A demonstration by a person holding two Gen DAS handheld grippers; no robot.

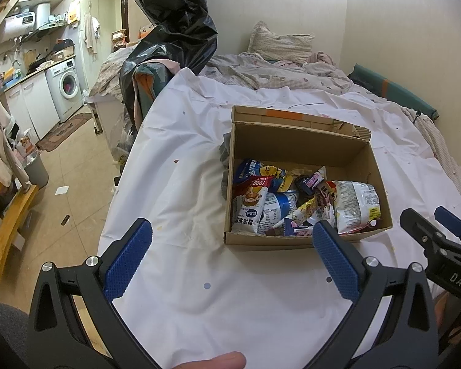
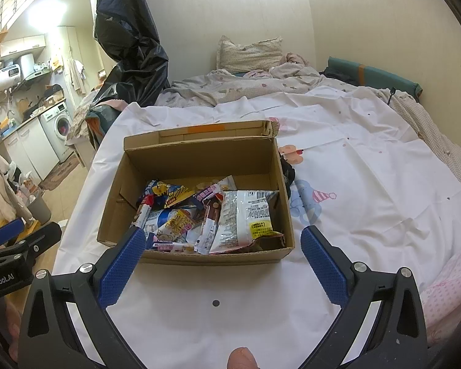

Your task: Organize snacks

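Observation:
An open cardboard box point(image 1: 292, 147) point(image 2: 199, 156) sits on a white sheet spread over a bed. It holds several snack packets, among them a white bag point(image 1: 358, 206) point(image 2: 246, 215) and a blue and white packet point(image 1: 250, 209). My left gripper point(image 1: 232, 230) is open and empty, held above the sheet just in front of the box. My right gripper point(image 2: 222, 236) is open and empty, also just in front of the box; it shows at the right edge of the left wrist view point(image 1: 430, 224).
A black plastic bag point(image 1: 175, 30) stands at the bed's far left corner. A pillow point(image 1: 279, 43) and a rumpled quilt lie at the head of the bed. A dark cloth point(image 2: 287, 169) lies beside the box. The floor and a kitchen with a washing machine point(image 1: 66, 86) are to the left.

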